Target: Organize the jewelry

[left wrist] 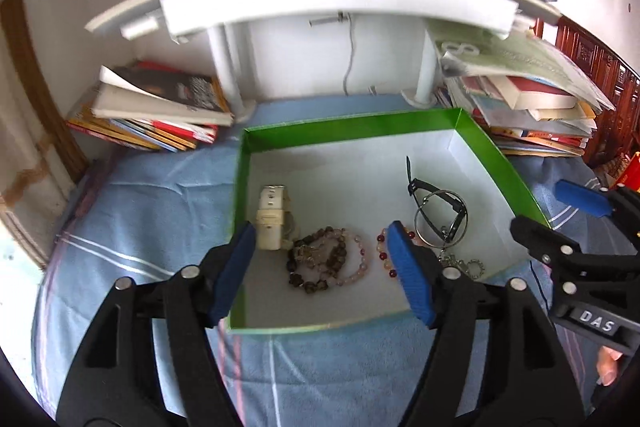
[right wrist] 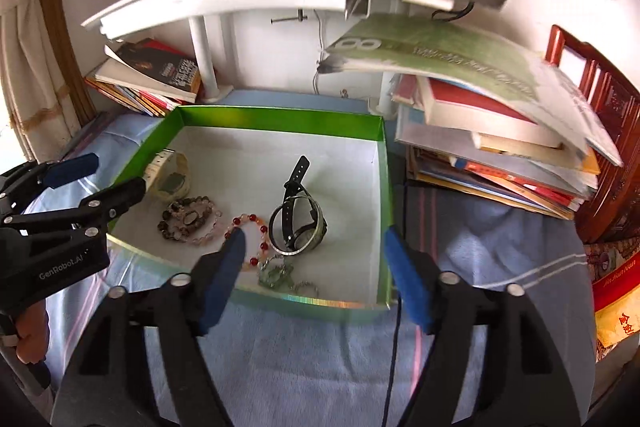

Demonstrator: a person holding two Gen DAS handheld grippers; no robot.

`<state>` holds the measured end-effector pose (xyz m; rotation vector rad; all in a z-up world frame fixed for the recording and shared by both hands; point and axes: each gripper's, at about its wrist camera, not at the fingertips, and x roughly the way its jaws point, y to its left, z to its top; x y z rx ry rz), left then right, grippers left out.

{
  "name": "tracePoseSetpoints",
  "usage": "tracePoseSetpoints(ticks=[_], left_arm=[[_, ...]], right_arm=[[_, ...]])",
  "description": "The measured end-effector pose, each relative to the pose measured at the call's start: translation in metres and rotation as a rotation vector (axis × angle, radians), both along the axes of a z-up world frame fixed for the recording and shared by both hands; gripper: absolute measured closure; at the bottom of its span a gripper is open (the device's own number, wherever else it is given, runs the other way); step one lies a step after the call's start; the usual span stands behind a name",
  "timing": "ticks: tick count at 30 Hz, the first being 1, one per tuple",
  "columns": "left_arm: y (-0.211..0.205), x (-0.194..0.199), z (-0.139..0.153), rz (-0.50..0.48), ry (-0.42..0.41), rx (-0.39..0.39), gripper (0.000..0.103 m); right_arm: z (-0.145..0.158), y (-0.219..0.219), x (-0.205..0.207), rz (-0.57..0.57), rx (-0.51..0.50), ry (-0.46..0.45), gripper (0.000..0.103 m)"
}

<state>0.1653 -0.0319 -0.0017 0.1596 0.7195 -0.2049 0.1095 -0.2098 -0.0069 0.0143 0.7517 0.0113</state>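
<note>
1. Over the near rim of the green box (left wrist: 348, 131), left hand-held gripper (left wrist: 324, 267): jaws wide, empty.
2. Box floor: white watch (left wrist: 272, 223), bead bracelets (left wrist: 320, 259), black watch (right wrist: 300, 223); far half bare.
3. Right hand-held gripper (right wrist: 316, 267): spread, empty, astride the right wall.

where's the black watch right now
In both views the black watch lies inside the green box, toward its right side, threaded through a silver bangle.

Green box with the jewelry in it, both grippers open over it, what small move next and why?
Probably lower the left gripper onto the dark bead bracelet: it lies loose on the green box floor between those open fingers, and the right gripper holds nothing.
</note>
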Motion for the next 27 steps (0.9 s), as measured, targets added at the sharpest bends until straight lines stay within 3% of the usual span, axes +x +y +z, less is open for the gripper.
tracePoseSetpoints(ticks=[3, 9, 13, 19, 27], left_arm=[[0.009, -0.037, 0.006, 0.035, -0.056, -0.034, 0.028], [0.021, -0.1, 0.008, 0.054, -0.139, -0.084, 0.02], [0.024, -0.119, 0.01, 0.061, -0.155, -0.076, 0.015], [0.028, -0.145, 0.017, 0.083, -0.212, -0.064, 0.011], [0.032, -0.153, 0.02, 0.083, -0.223, -0.064, 0.005]], right_arm=[[0.004, 0.002, -0.033, -0.038, 0.0, -0.059, 0.021], [0.002, 0.017, -0.09, -0.072, -0.023, -0.185, 0.004], [0.004, 0.024, -0.1, -0.077, -0.07, -0.208, 0.003], [0.012, 0.029, -0.115, -0.097, -0.061, -0.234, 0.003], [0.016, 0.031, -0.121, -0.102, -0.068, -0.248, 0.003]])
